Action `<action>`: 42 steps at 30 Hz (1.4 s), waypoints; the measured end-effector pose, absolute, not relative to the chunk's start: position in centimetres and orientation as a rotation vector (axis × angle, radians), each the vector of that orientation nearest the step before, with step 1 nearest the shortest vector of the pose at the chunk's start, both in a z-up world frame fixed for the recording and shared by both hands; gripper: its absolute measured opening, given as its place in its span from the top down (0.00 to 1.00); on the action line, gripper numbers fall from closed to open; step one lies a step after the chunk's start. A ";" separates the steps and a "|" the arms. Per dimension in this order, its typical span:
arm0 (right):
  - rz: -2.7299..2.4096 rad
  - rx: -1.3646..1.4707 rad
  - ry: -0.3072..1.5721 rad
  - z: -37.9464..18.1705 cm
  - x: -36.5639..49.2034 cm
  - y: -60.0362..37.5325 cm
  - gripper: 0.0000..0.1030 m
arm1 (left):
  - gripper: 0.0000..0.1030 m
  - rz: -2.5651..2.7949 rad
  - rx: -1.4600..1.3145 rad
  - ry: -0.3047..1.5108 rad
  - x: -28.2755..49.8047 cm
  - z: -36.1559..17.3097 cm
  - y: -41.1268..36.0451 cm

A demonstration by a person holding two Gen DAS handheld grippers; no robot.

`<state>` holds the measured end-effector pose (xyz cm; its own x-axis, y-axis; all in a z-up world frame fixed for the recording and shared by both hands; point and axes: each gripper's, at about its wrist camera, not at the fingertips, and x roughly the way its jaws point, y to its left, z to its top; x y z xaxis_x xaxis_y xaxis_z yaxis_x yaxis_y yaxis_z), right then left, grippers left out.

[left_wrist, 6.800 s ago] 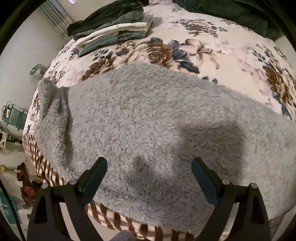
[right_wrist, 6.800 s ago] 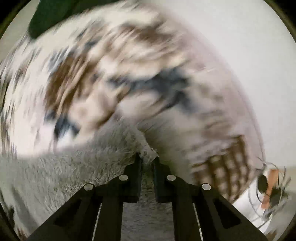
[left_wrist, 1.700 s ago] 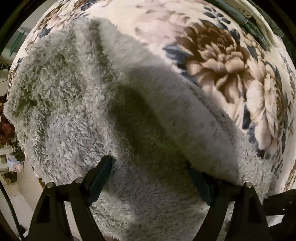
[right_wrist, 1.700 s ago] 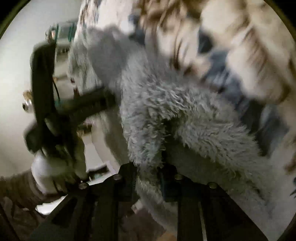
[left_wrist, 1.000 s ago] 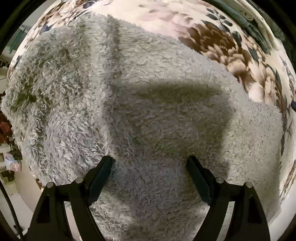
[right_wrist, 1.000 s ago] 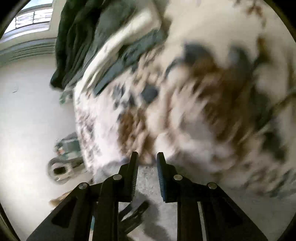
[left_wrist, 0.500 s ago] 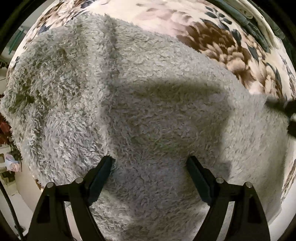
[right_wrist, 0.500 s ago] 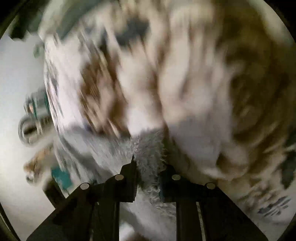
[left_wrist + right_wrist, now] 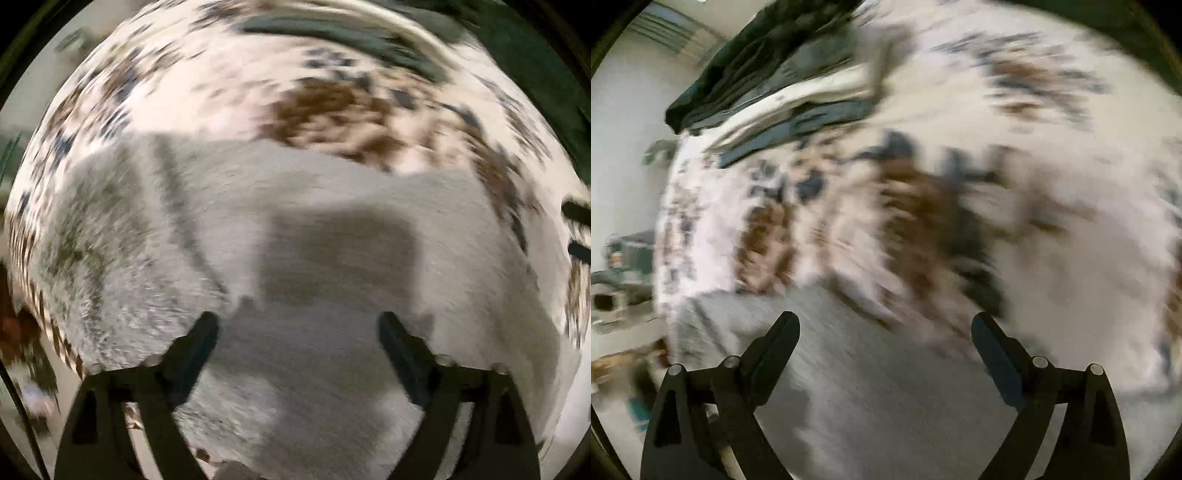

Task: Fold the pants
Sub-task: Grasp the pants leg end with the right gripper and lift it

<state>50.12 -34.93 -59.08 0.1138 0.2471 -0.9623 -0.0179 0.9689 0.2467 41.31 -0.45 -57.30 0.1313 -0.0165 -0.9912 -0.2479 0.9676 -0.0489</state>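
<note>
The grey fluffy pants lie folded on the floral bedspread, filling the lower half of the blurred left wrist view. My left gripper hangs above them, pointing straight down; its jaws are opening and nothing is between them. In the right wrist view the pants show as a grey patch at the bottom. My right gripper is above them, jaws opening wide and holding nothing. At the right edge of the left wrist view sit the right gripper's dark fingers.
A stack of folded clothes, dark green, white and blue, lies at the far corner of the bed. The bed's edge and the floor with clutter are on the left. A dark green cloth lies at the back right.
My right gripper has let go of the grey fleece fold and swung open. Both grippers have risen from the pants, which now look smaller. The left jaws stand a little wider.
</note>
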 end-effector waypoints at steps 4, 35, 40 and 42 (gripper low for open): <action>-0.004 0.252 1.404 -57.4 42.4 -41.5 0.05 | 0.05 0.028 -0.086 1.411 40.6 -56.6 -5.9; -0.305 0.559 1.316 -63.4 32.7 -78.5 0.91 | 0.04 -0.028 0.225 1.379 40.0 -55.9 -34.8; -0.349 0.590 1.323 -63.3 32.2 -79.5 0.91 | 0.04 -0.032 0.216 1.407 39.0 -56.7 -35.2; -0.363 0.641 1.302 -62.8 32.1 -79.8 0.92 | 0.04 -0.034 0.215 1.412 38.8 -56.6 -35.2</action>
<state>32.11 -79.81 -62.75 0.2443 0.1028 -0.9642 0.5871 0.7757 0.2315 38.80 -35.18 -56.60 0.1612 0.1042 -0.9814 0.1517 0.9800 0.1289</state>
